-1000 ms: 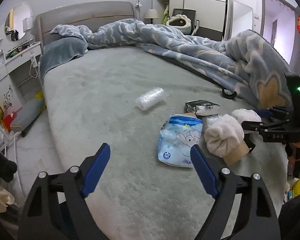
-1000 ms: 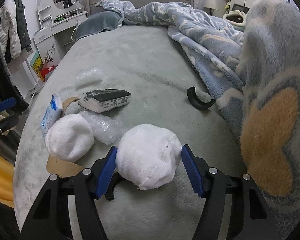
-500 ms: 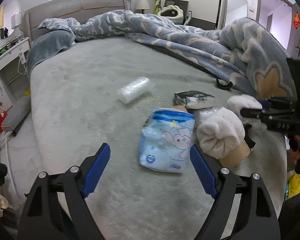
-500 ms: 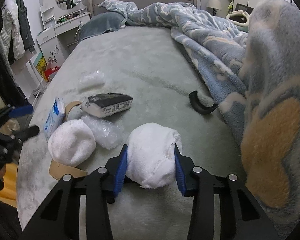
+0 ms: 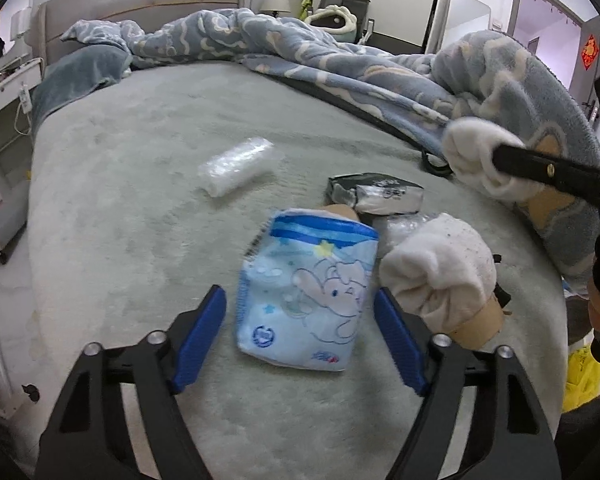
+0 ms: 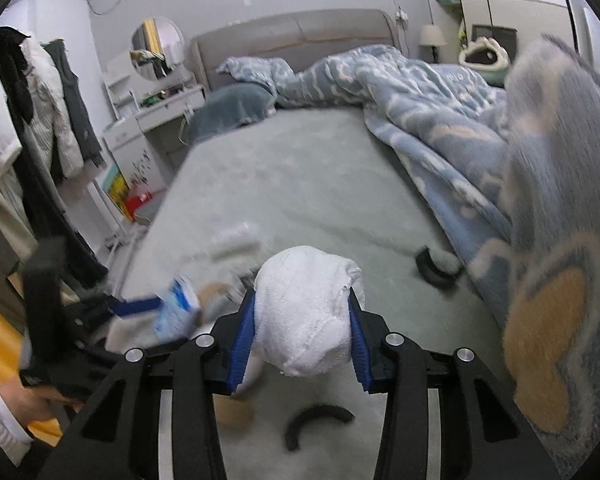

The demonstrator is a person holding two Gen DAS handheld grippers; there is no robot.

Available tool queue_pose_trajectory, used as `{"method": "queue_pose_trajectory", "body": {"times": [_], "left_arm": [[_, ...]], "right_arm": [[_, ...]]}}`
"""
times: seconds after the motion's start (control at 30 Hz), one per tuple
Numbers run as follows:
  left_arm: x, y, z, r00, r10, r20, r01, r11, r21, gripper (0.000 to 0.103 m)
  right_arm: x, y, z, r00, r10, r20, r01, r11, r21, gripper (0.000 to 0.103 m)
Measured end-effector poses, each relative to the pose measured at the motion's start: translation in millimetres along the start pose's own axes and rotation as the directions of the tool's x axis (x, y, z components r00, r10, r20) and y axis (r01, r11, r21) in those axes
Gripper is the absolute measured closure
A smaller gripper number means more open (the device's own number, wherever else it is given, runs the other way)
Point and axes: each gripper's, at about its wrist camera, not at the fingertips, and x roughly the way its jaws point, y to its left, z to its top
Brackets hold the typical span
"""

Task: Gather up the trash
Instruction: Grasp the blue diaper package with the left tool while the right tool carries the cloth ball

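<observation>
Right gripper jaws pinching white sock ball, lifted clear of bed. Left gripper jaws spread, just been closing, straddling blue tissue pack for pickup.

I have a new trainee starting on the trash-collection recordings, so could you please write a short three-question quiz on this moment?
1. True or false: the right gripper is shut on a white rolled sock.
2. Which item lies between the fingers of the left gripper? A) the clear plastic roll B) the blue cartoon-print packet C) the black-and-white pack
3. Fill in: the second white sock lies on the bed to the ____ of the blue packet in the left wrist view.

Key: 1 true; 2 B, and the pads do not touch it yet; 3 right.
</observation>
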Motion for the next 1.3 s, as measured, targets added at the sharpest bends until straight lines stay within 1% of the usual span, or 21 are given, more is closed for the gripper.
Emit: {"method": "queue_pose_trajectory", "body": {"times": [0.07,0.13,0.2,0.33,0.47,0.6,0.8,0.93,1.0,1.1,1.2,1.3], "left_arm": [[2.2,2.2,1.1,1.0,-0.027,-0.002,0.027,0.999,-0.044,0.033],[2.8,3.0,1.7,0.999,-0.049,0.002,0.049,0.996,-0.07,0.033],[3.4,3.4,2.5,0.999,-0.04,-0.003,0.04,0.996,-0.074,0.041],[-2.1,7.5,3.4,0.999,-0.043,-0.008,0.043,0.994,-0.1,0.046],[-14.8,10.3,3.9,1.0,-0.008,0.004,0.008,0.995,-0.102,0.047],[-29.7,20.7,0.7,0.999,0.031,0.013,-0.029,0.992,-0.122,0.047],[-49.4,43.9,-7.9,0.998,0.065,0.017,-0.062,0.987,-0.147,0.047],[-56.1,69.3,-19.1,0.995,0.103,-0.011,-0.103,0.976,-0.19,0.047],[-60.6,84.5,-26.7,0.991,0.131,-0.027,-0.134,0.967,-0.218,0.047],[-70.4,106.9,-37.7,0.987,0.155,-0.039,-0.16,0.953,-0.258,0.047],[-78.8,119.9,-46.9,0.982,0.178,-0.059,-0.187,0.945,-0.27,0.047],[-88.4,132.2,-56.6,0.98,0.187,-0.064,-0.197,0.939,-0.282,0.047]], "right_arm": [[2.7,2.9,2.5,1.0,0.021,-0.004,-0.021,1.0,0.018,0.06],[3.5,6.4,3.2,1.0,0.025,-0.005,-0.025,1.0,0.014,0.06],[5.7,8.8,3.4,0.999,0.032,-0.011,-0.032,0.999,0.014,0.06],[9.2,12.2,0.4,0.999,0.032,-0.021,-0.032,0.999,0.015,0.06],[11.1,17.3,4.0,0.999,0.043,-0.014,-0.042,0.999,0.022,0.06],[17.7,31.7,8.4,0.998,0.06,-0.018,-0.06,0.998,0.017,0.06],[33.2,67.1,11.4,0.994,0.097,-0.04,-0.098,0.995,-0.014,0.06],[46.8,95.1,11.0,0.988,0.13,-0.078,-0.133,0.99,-0.043,0.06],[51.6,110.8,9.8,0.985,0.148,-0.093,-0.154,0.986,-0.06,0.06],[58.0,131.9,7.9,0.98,0.165,-0.11,-0.175,0.981,-0.087,0.06],[65.3,152.3,6.1,0.973,0.189,-0.13,-0.202,0.975,-0.093,0.06],[73.6,176.5,5.1,0.966,0.207,-0.153,-0.226,0.967,-0.117,0.06]]}}
